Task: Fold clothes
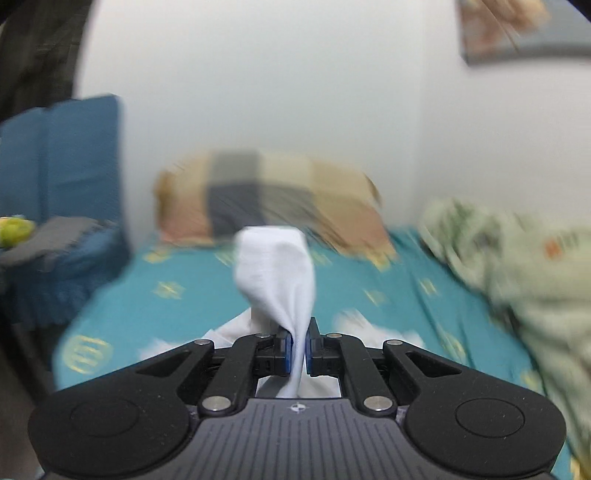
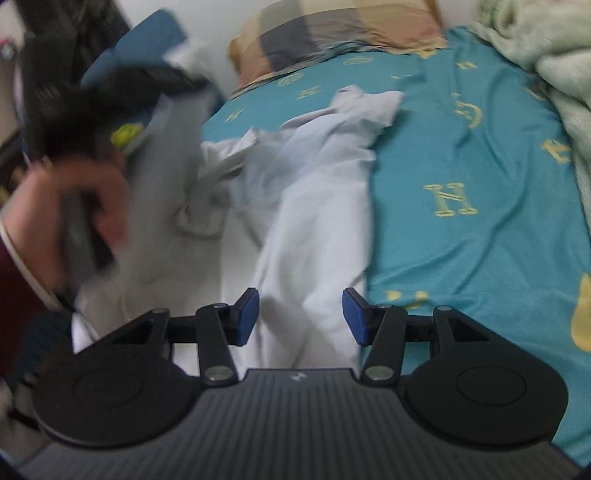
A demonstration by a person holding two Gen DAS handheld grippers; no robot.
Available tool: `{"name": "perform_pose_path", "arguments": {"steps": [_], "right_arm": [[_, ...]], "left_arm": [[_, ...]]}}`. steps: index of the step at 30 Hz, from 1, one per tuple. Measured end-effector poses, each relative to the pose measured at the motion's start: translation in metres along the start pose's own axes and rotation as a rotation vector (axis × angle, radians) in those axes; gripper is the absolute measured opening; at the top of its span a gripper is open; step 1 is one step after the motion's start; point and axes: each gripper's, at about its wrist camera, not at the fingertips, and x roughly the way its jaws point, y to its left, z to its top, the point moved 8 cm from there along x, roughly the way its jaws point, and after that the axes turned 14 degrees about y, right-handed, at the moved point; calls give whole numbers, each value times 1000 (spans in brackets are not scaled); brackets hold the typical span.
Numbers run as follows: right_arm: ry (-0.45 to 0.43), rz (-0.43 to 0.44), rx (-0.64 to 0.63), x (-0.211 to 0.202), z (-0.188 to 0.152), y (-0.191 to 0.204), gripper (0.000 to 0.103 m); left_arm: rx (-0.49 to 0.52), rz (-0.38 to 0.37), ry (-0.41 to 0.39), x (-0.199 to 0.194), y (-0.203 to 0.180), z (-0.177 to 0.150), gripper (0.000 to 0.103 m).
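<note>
Our left gripper [image 1: 298, 350] sits right in front of us in the left wrist view, and its two blue pads [image 1: 284, 350] are pressed tight on a fold of the white garment [image 1: 275, 273]. Some of the white cloth sticks up past the pads toward twelve o'clock, like a little puffy lump. More of it hangs down between the black arms of the gripper. This view is blurry.

Behind the lump we see the teal bedsheet [image 1: 177, 295] with yellow marks on it. At twelve o'clock lies a checked pillow [image 1: 266, 195] against a white wall [image 1: 258, 81]. At three o'clock a pale green blanket [image 1: 517, 266] is bunched up. At nine o'clock stands a blue chair [image 1: 62, 147].

In the right wrist view our right gripper [image 2: 301, 319] has its blue pads [image 2: 246, 315] spread wide apart, and they pinch nothing. They hang just over the white garment [image 2: 314, 221], which lies crumpled on the teal bedsheet [image 2: 480, 166] and runs from six o'clock up toward twelve o'clock. The sheet has yellow letters on it.

At nine o'clock we see our left hand [image 2: 74, 206], all blurry, lifting one side of the cloth. The checked pillow [image 2: 332, 33] is at twelve o'clock and the green blanket [image 2: 546, 55] at two o'clock.
</note>
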Motion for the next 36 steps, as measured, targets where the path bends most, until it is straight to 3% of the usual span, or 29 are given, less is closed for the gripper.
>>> {"name": "perform_pose_path", "arguments": {"steps": [3,6,7,8,11,16,19,24,26,31,33,35,36], "right_arm": [[-16,-34,63,-3,4,-18,55],[-11,0,97,-2,7,-25,55],[-10,13,99,-2,7,-24,55],[-13,22,95,-2,8,-23,55],[-34,33,52,-7,10,-14,55],[-60,41,16,-18,9,-8,54],[-68,37,-4,-26,6,-5,54],[-81,16,-54,-45,-5,1,54],[-86,14,-68,-55,-10,5,54],[-103,-5,-100,-85,-29,13,54],[-110,-40,-91,-94,-34,14,55],[-115,-67,-81,-100,-38,16,55],[-115,-72,-77,-101,-41,17,55]], "left_arm": [[61,-4,83,32,-34,-23,8],[93,-2,148,50,-52,-42,20],[94,1,165,52,-53,-47,30],[93,6,179,51,-52,-49,48],[96,30,202,23,-33,-55,73],[104,27,289,-51,4,-68,79],[51,73,385,-101,42,-88,79],[-19,52,558,-158,95,-145,81],[-58,47,648,-167,110,-177,75],[-194,-74,806,-176,120,-235,69],[-230,-120,857,-178,114,-247,60],[-204,-124,894,-181,104,-252,27],[-174,-105,897,-185,100,-251,19]]}}
